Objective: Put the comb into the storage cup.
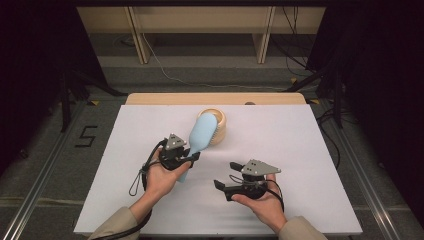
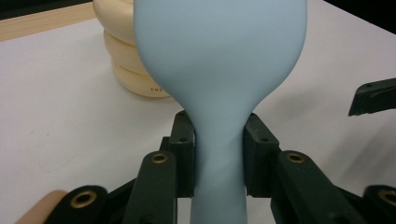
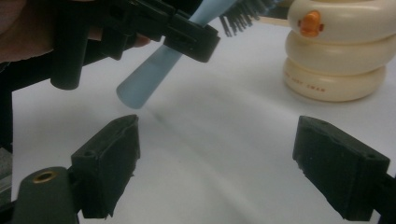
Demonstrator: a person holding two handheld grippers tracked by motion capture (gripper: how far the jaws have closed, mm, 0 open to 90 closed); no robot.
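A pale blue hairbrush (image 1: 201, 136) is held above the white table, its handle clamped between the jaws of my left gripper (image 1: 192, 157) (image 2: 218, 144). Its broad back (image 2: 219, 46) faces the left gripper camera, and dark bristles (image 3: 243, 14) show in the right gripper view. The brush head rests against or hangs just before a cream ribbed holder (image 1: 218, 125) (image 2: 126, 60) (image 3: 338, 56) with an orange knob. My right gripper (image 1: 225, 175) (image 3: 215, 163) stands open to the right of the brush handle's end (image 3: 133, 95), nothing between its jaws.
A white sheet (image 1: 300, 150) covers the table, with a wooden strip (image 1: 215, 98) along the far edge. Cables and table legs stand on the floor beyond. A floor mark reading 5 (image 1: 86, 136) lies to the left.
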